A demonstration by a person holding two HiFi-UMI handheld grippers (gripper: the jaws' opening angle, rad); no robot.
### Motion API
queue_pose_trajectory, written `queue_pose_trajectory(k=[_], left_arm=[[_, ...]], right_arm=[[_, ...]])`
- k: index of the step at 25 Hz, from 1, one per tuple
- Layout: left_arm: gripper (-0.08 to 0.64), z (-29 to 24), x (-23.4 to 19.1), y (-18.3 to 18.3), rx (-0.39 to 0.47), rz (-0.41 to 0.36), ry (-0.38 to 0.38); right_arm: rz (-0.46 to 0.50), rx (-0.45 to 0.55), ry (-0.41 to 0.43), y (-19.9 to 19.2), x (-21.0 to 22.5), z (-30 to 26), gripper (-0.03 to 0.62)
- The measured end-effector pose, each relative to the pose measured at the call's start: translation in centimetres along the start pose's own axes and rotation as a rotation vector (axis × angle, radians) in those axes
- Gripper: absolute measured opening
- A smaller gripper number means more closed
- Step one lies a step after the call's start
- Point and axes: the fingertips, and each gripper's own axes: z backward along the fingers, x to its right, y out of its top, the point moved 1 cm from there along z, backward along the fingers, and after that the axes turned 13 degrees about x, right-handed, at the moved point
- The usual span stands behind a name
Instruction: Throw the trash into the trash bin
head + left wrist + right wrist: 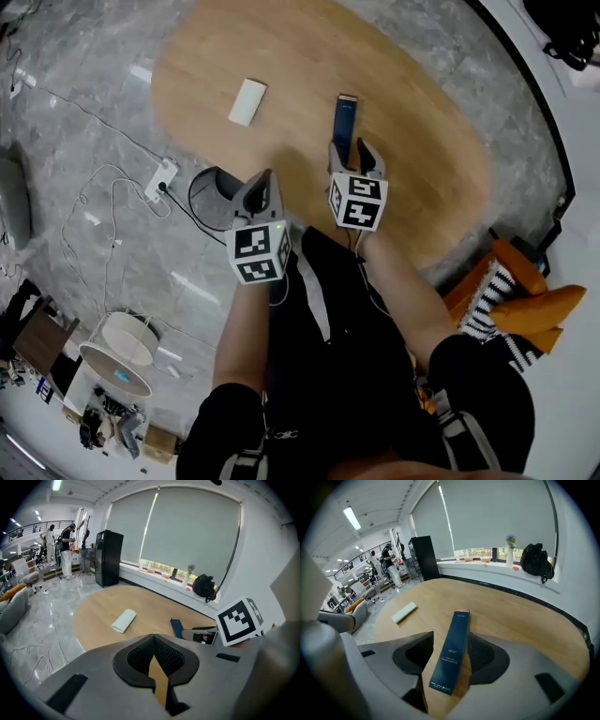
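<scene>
Over the person's dark trousers [328, 337], the right gripper [352, 150] stands wide open astride the blue box [345, 117] without pinching it. The left gripper [264, 178] is closed and empty. The box and the white roll [247, 101] both lie on the table [422, 141] in the upper frame, so binning them remains.

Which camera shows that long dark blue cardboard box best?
The right gripper view: the long dark blue cardboard box lies large and central, between the right gripper's open jaws. The head view shows it small; the left gripper view shows only its end.
</scene>
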Motion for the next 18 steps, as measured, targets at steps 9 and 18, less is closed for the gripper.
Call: queue_pose_trajectory(k=[9, 18], left_arm=[[0.005, -2.7, 0.4, -2.5, -0.013, 0.007, -0.011], [0.005, -2.4, 0.4, -1.3, -0.003, 0.012, 0.003]], right_arm=[[0.007, -0.055, 0.014, -2.7, 1.0, -4.0, 0.208], [0.016, -0.031, 0.077, -0.5, -0.1, -2.8, 0.177]])
